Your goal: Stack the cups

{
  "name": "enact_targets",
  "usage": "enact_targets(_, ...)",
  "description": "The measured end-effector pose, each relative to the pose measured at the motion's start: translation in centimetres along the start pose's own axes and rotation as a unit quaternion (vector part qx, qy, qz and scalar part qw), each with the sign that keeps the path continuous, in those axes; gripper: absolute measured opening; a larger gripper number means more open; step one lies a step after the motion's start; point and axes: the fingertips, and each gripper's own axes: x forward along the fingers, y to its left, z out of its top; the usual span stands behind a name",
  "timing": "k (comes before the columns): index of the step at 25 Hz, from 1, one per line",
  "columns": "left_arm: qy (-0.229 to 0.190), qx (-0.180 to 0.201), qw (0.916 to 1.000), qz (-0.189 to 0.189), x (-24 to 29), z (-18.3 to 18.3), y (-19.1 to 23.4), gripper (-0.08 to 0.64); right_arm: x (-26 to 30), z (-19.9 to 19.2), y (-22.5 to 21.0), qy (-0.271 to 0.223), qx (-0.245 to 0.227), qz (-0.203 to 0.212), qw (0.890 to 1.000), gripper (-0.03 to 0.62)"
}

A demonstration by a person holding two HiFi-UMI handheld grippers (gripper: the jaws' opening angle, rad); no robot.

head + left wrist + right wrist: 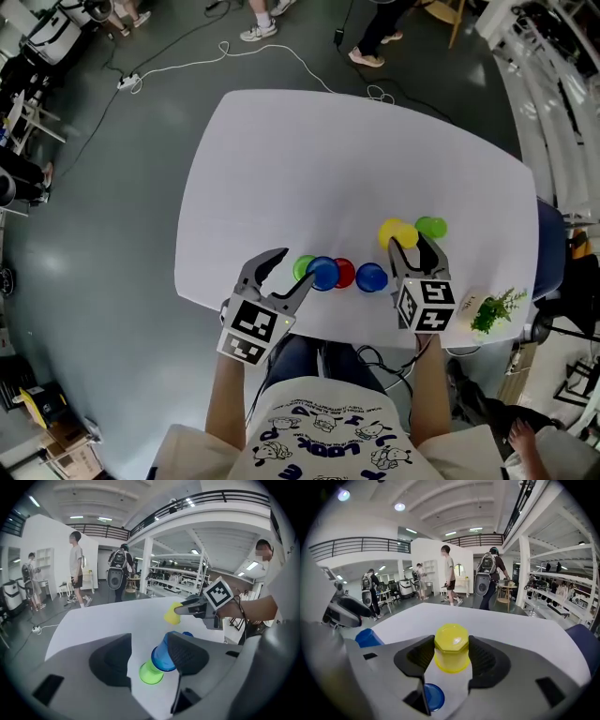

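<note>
Along the front of the white table [309, 159] stand a green cup [301, 266], a blue cup [324, 273], a red cup [345, 273] and a second blue cup [371, 277]. Farther right is another green cup [431, 227]. My right gripper [415, 246] is shut on a yellow cup [451, 653], upside down and off the table; a blue cup [433, 696] lies below it. My left gripper [149, 648] is open around the green cup [151, 673]. The tilted blue cup [163, 657] leans on its right finger; the left finger is well apart.
A small green plant [492, 309] sits at the table's front right corner. The table's front edge [281, 323] is right under both grippers. People walk on the grey floor beyond the table [370, 37], where a white cable [187, 66] lies.
</note>
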Motion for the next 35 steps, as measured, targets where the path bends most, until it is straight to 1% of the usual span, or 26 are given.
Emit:
enact_targets(5, -0.006, 0.000, 1.0000, 0.005, -0.5, 0.2, 0.0, 0.250, -3.0, 1.0, 2.4, -0.012, 0.001, 0.027, 1.000, 0.244)
enact_targets(8, -0.009, 0.003, 0.9999, 0.006, -0.4, 0.4, -0.3, 0.250, -4.1, 0.9, 3.7, -0.009, -0.005, 0.041, 0.999, 0.244)
enact_targets(12, -0.015, 0.002, 0.9999, 0.003, -0.3, 0.4, -0.9, 0.250, -5.0, 0.1, 5.4, 0.001, -0.030, 0.054, 0.998, 0.244)
enact_targets(16, -0.010, 0.008, 0.9999, -0.004, -0.5, 0.1, -1.7, 0.250, -5.7, -1.1, 6.7, 0.010, -0.039, 0.066, 0.997, 0.244)
enact_targets(21, -0.016, 0.006, 0.9998, -0.005, -0.5, 0.0, -1.8, 0.250, -5.7, -2.4, 7.8, 0.030, -0.058, 0.078, 0.995, 0.244)
enact_targets(28, -0.015, 0.001, 0.9999, 0.002, -0.7, -0.8, -1.3, 0.250, -5.3, -4.1, 8.6, 0.055, -0.087, 0.083, 0.991, 0.244)
enact_targets(35, -0.013, -0.004, 0.9999, 0.003, -0.9, -1.0, -1.0, 0.250, -4.9, -4.3, 8.9, 0.058, -0.089, 0.083, 0.991, 0.245)
